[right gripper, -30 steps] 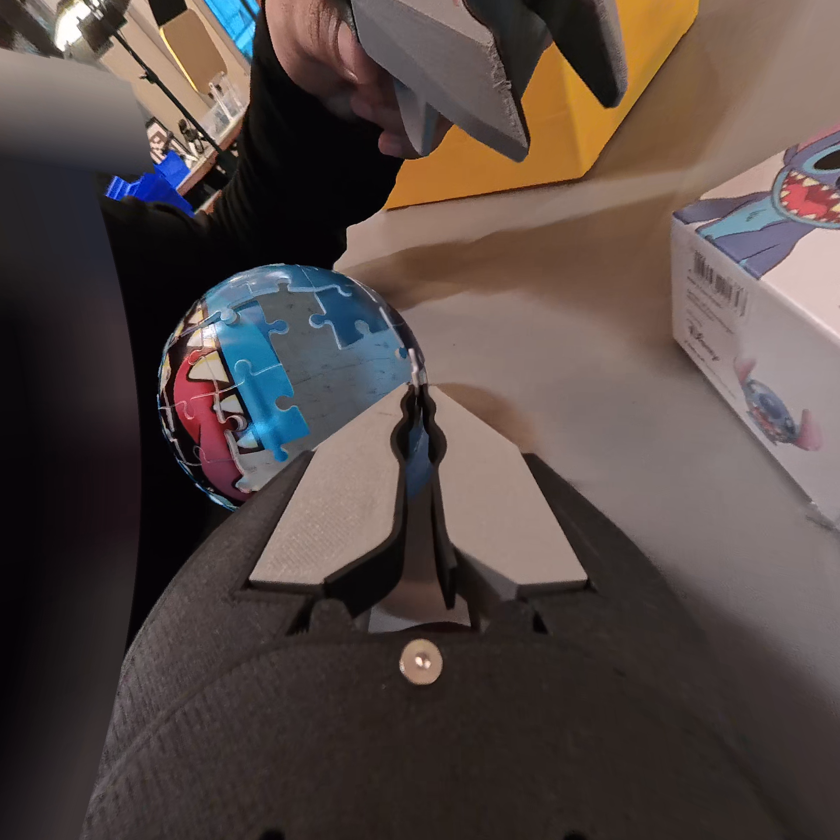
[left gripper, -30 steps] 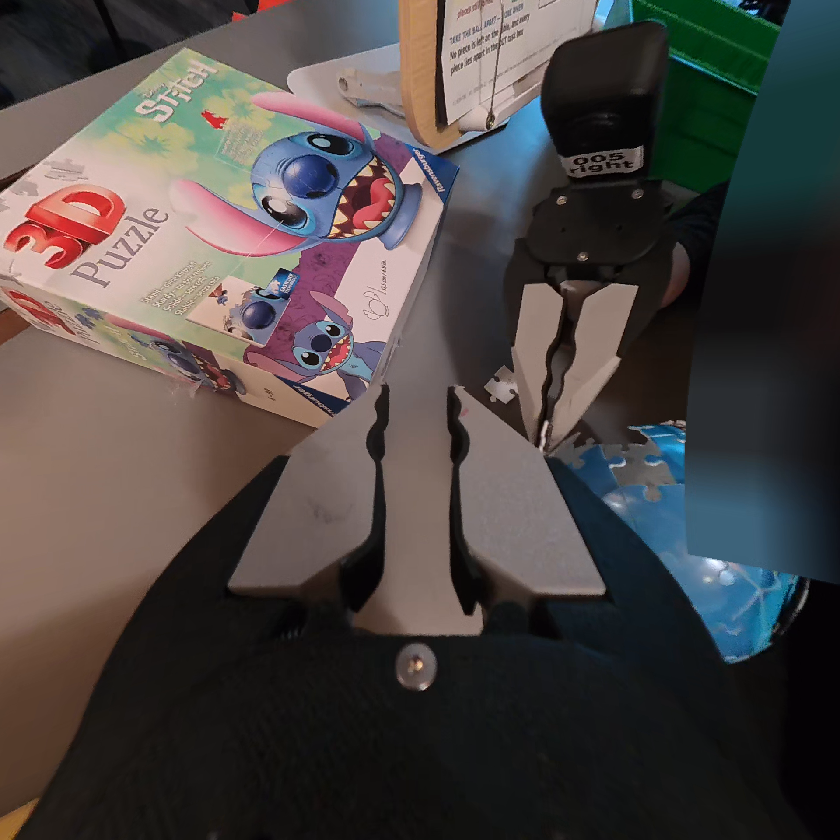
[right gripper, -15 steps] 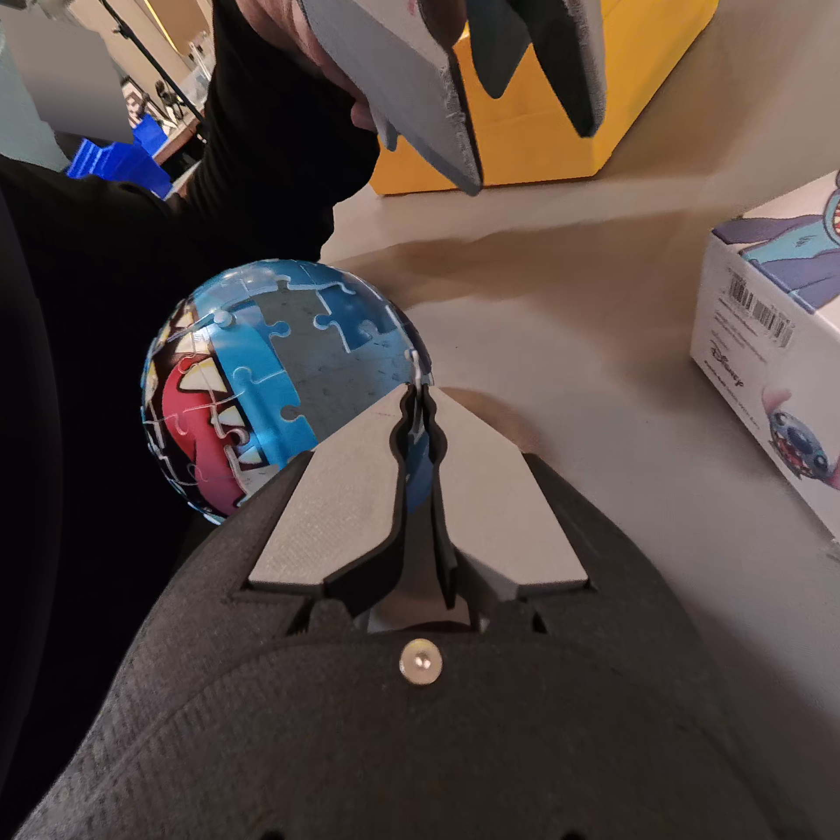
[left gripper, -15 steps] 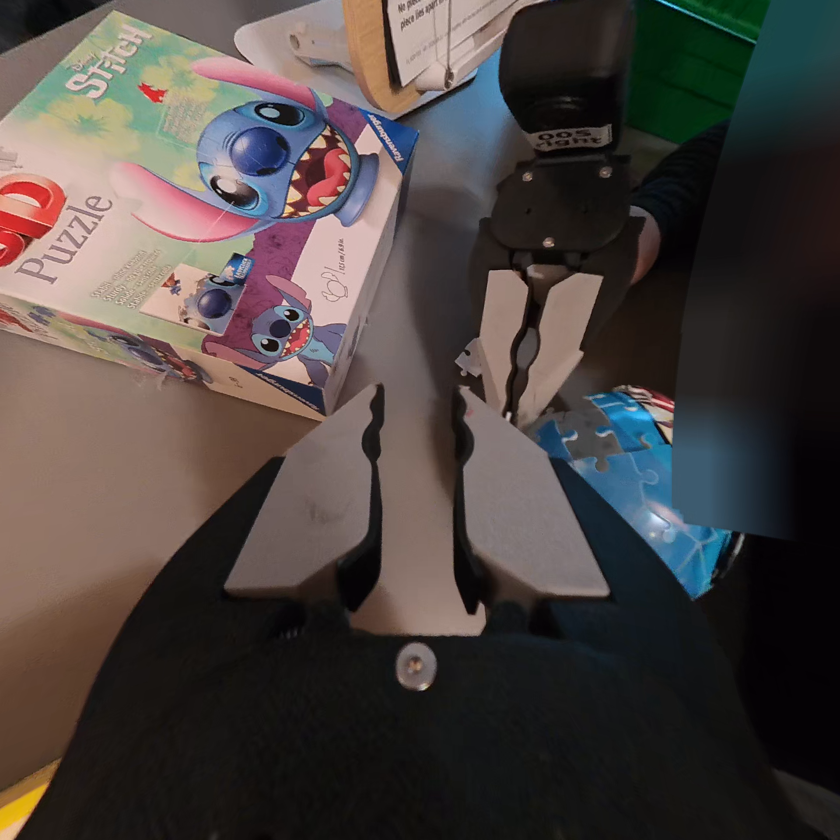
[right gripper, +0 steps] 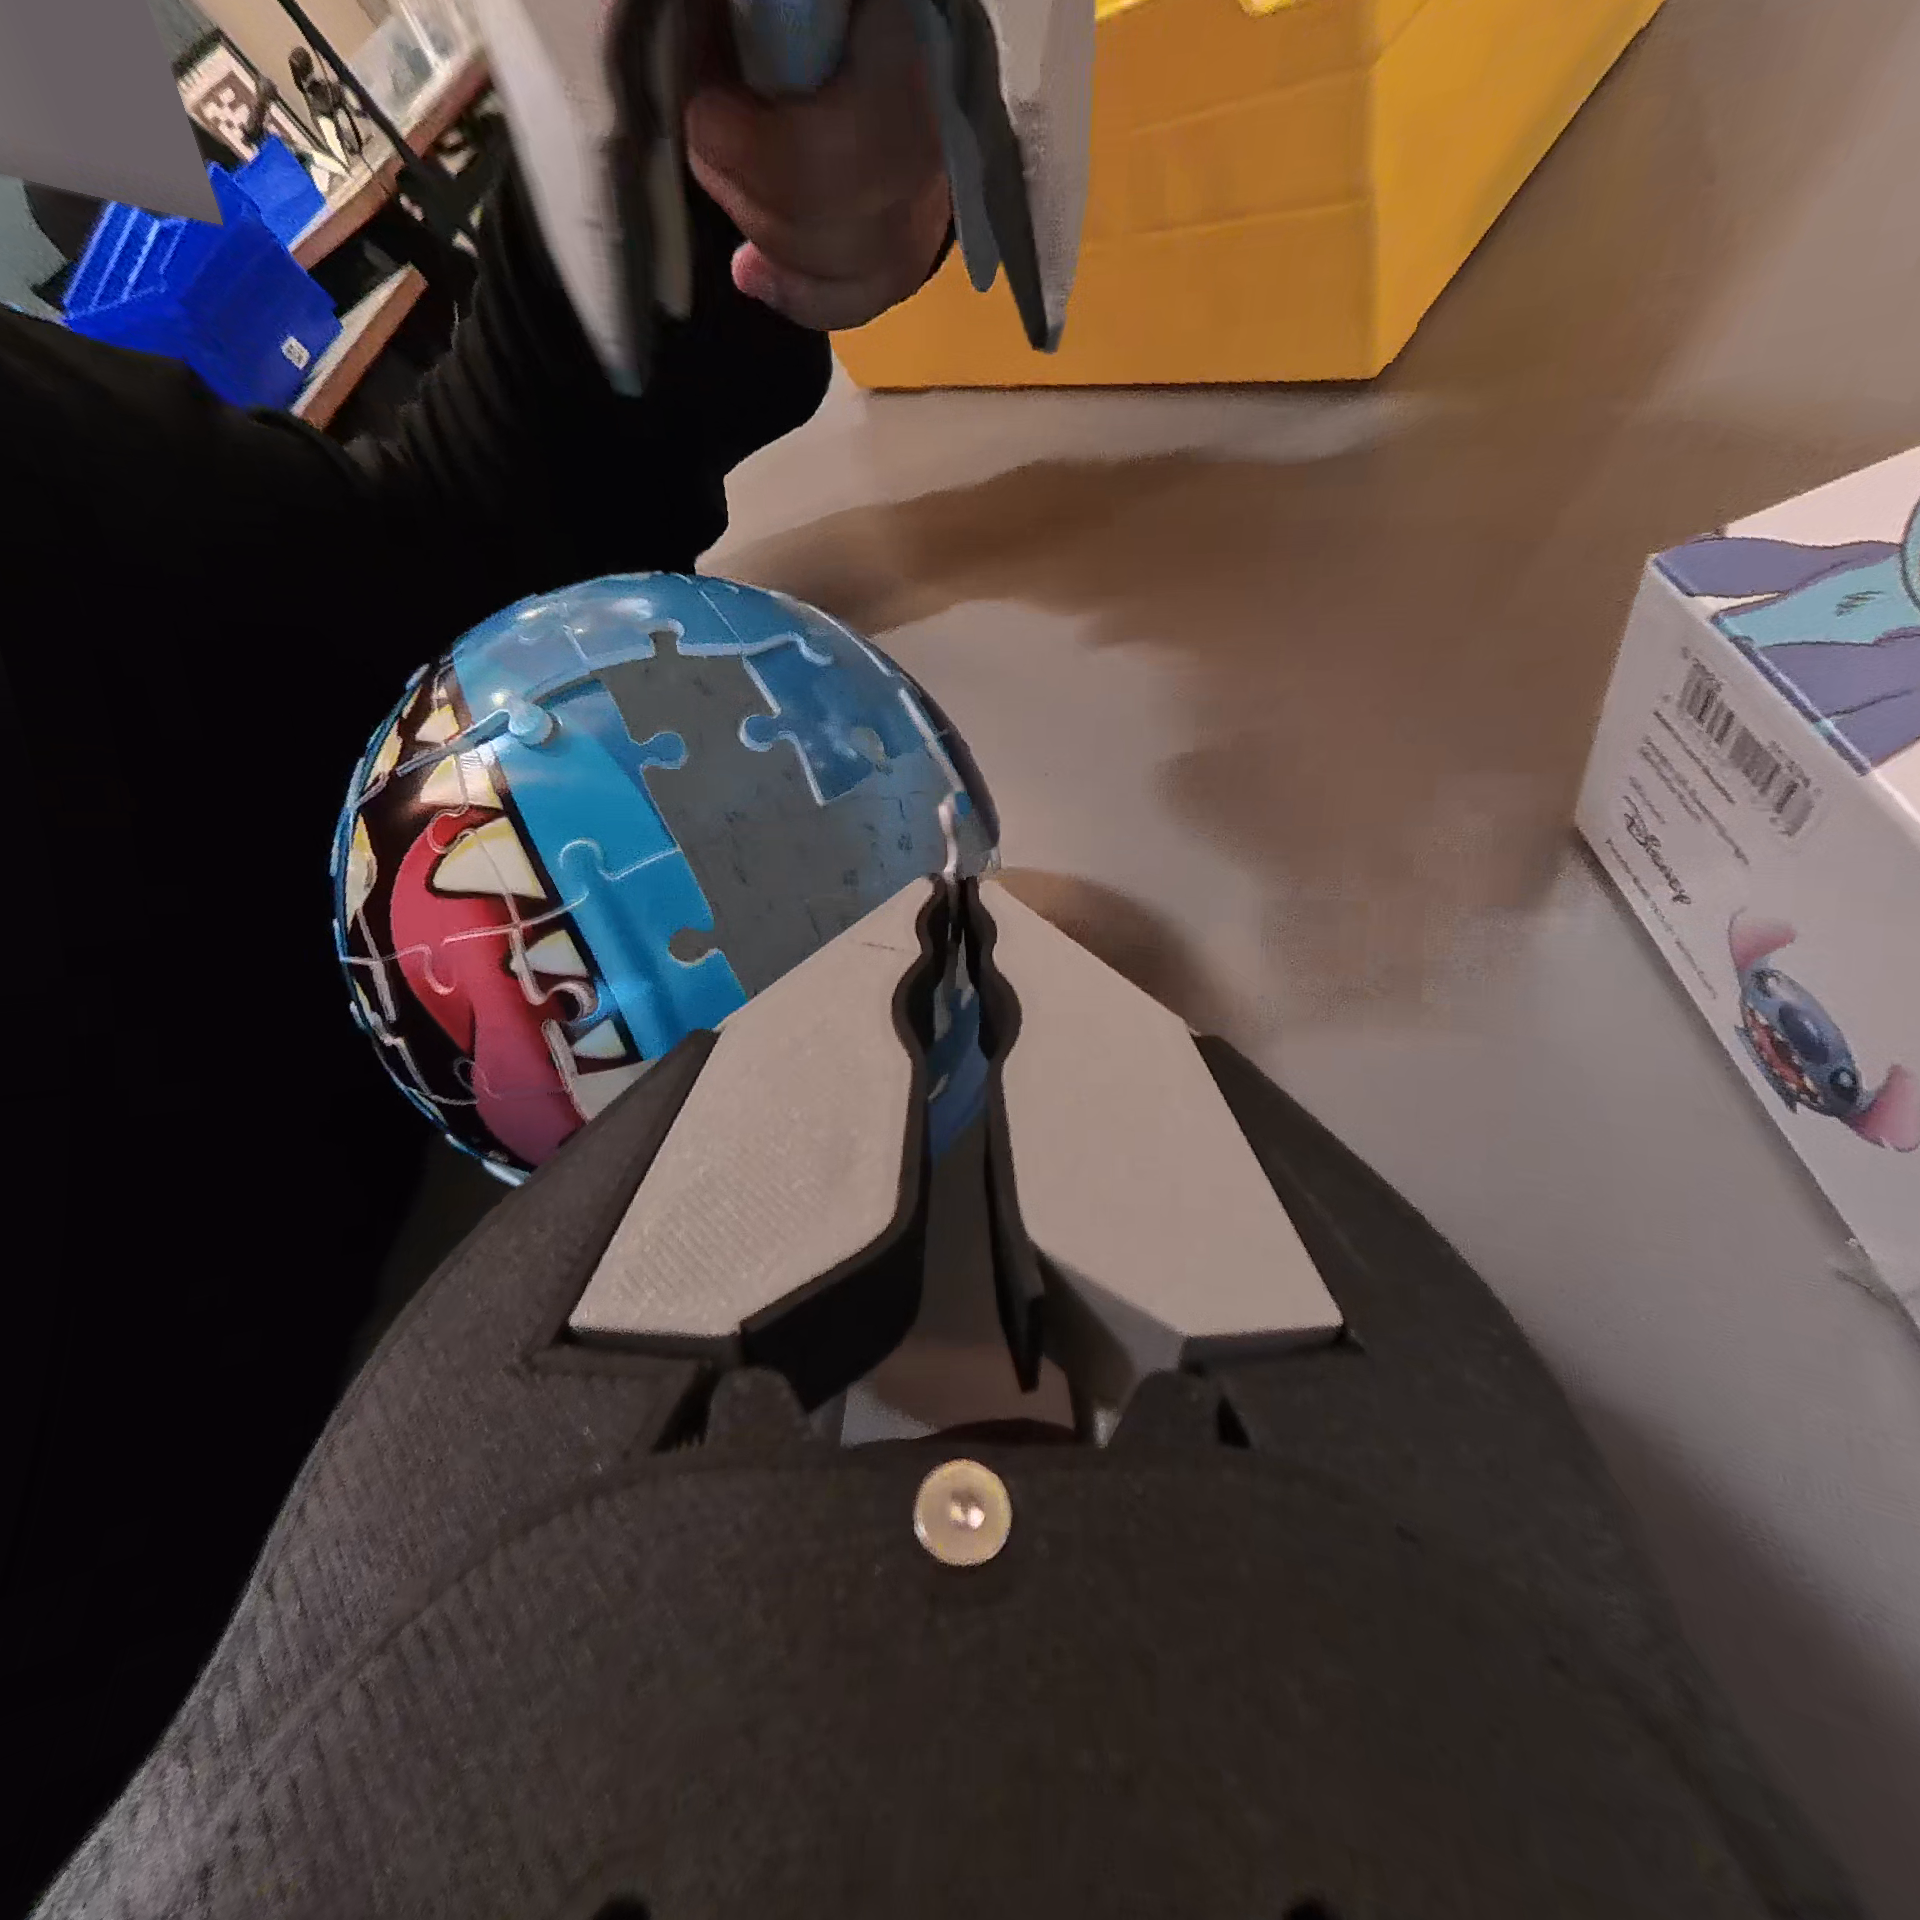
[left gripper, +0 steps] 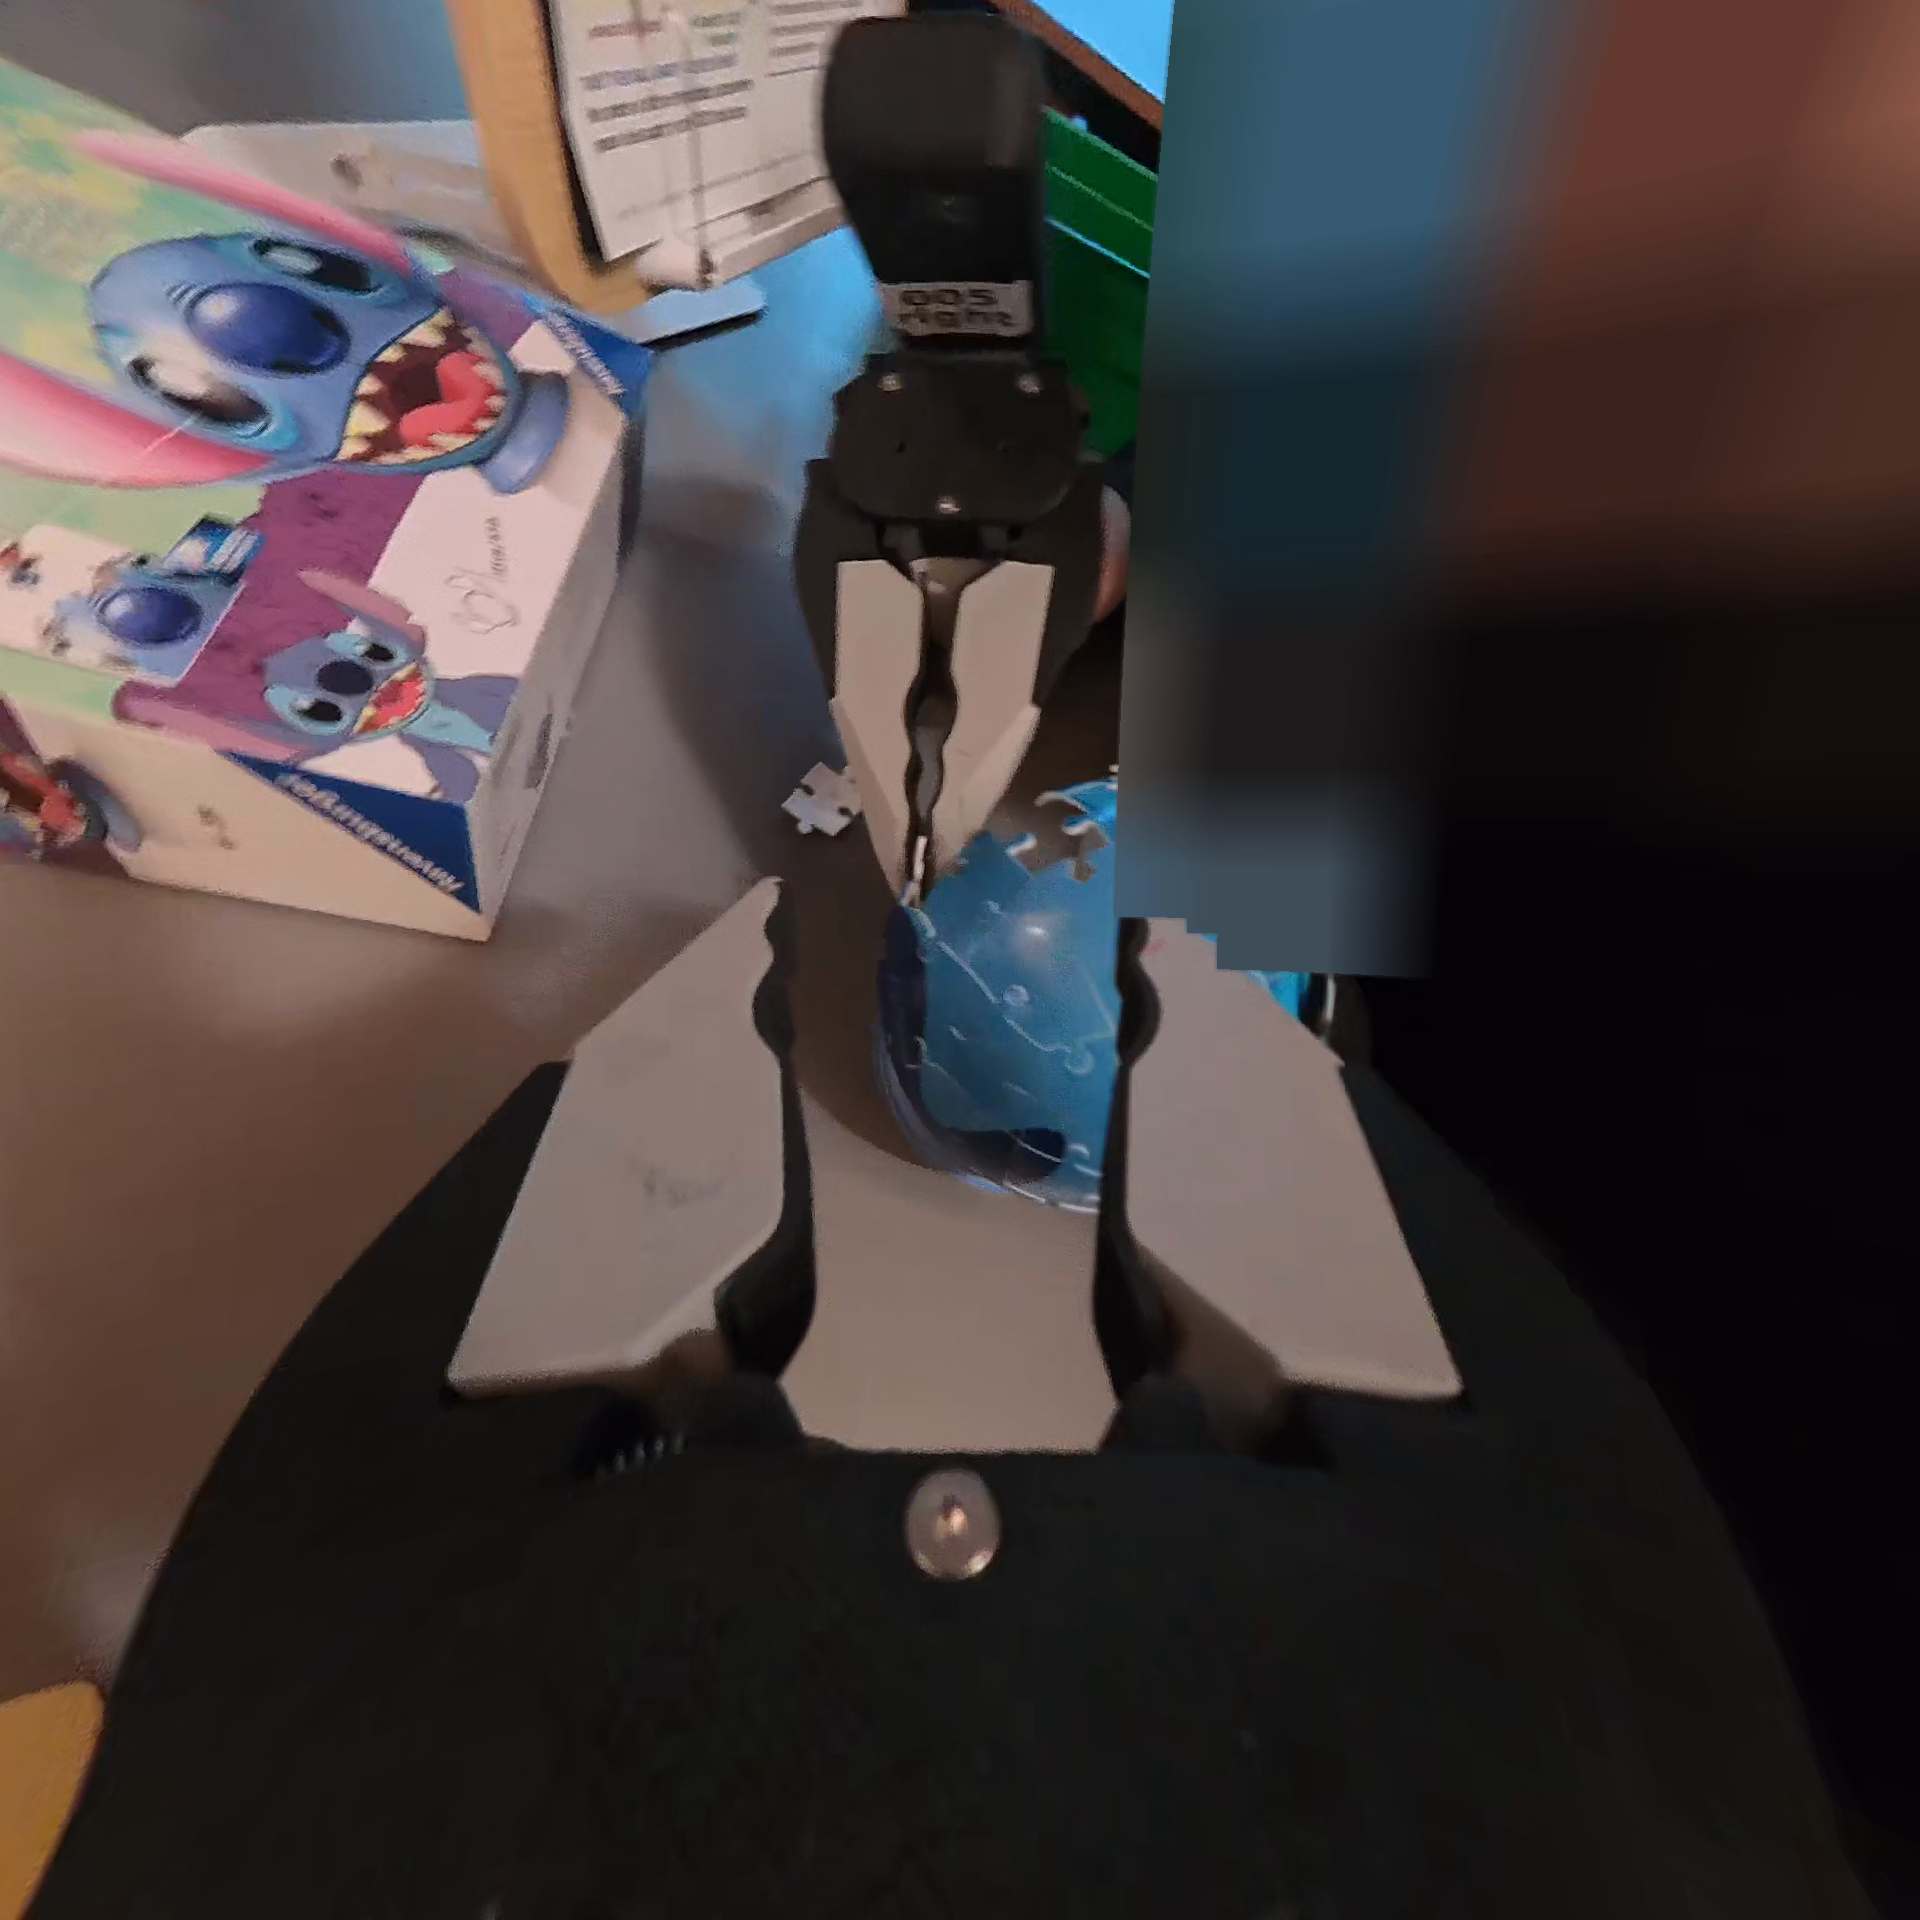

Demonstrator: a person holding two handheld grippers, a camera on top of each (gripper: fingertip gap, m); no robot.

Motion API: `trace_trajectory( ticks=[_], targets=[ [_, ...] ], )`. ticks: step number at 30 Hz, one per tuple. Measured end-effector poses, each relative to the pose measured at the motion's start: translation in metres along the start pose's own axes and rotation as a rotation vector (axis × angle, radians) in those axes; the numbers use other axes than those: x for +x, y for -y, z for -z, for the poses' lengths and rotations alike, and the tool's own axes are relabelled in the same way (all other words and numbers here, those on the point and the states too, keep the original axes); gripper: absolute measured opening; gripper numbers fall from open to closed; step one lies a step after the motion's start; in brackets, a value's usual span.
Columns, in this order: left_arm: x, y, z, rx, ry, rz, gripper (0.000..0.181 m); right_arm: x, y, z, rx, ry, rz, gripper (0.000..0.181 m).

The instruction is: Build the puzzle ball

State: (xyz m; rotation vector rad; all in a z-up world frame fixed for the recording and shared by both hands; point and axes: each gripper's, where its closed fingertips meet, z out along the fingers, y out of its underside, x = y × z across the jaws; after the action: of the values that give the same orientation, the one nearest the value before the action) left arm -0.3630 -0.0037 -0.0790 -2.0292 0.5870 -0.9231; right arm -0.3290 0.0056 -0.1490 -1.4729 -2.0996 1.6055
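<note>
Grey table (right gripper: 1351, 727), printed cardboard box (left gripper: 312, 520) at one side. Glossy ball (right gripper: 644, 862) of curved plastic pieces off the edge, gap unfilled, pinched at its rim by clenched right claw (right gripper: 956, 883). Left claw (left gripper: 951, 935) released, straddling it. Thin rim hold: likely slip or popped pieces. Loose piece (left gripper: 826, 810) nearby.

Puzzle box (left gripper: 312, 582): printed writing on top and sides, barcode on end face. White label with writing on right tool (left gripper: 920, 831) body. Printed sheet (left gripper: 686, 114) on wooden board: text blurred. Wording not transcribed.
</note>
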Motion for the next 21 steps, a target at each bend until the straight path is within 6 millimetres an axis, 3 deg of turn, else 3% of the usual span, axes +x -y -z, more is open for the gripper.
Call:
trace_trajectory(
  ticks=[3,10,21],
  targets=[
    [0.002,-0.004,-0.001,-0.038,0.060,-0.089,0.077,0.002,-0.005,-0.004,-0.035,-0.028,0.024,0.000],
    [0.021,-0.036,-0.016,-0.190,-0.008,-0.131,0.096,0.003,-0.008,-0.012,-0.044,-0.037,0.022,0.000],
    [0.028,-0.048,-0.017,-0.215,-0.073,-0.134,0.090,0.007,-0.005,-0.017,0.050,-0.059,-0.009,0.000]
  ],
)
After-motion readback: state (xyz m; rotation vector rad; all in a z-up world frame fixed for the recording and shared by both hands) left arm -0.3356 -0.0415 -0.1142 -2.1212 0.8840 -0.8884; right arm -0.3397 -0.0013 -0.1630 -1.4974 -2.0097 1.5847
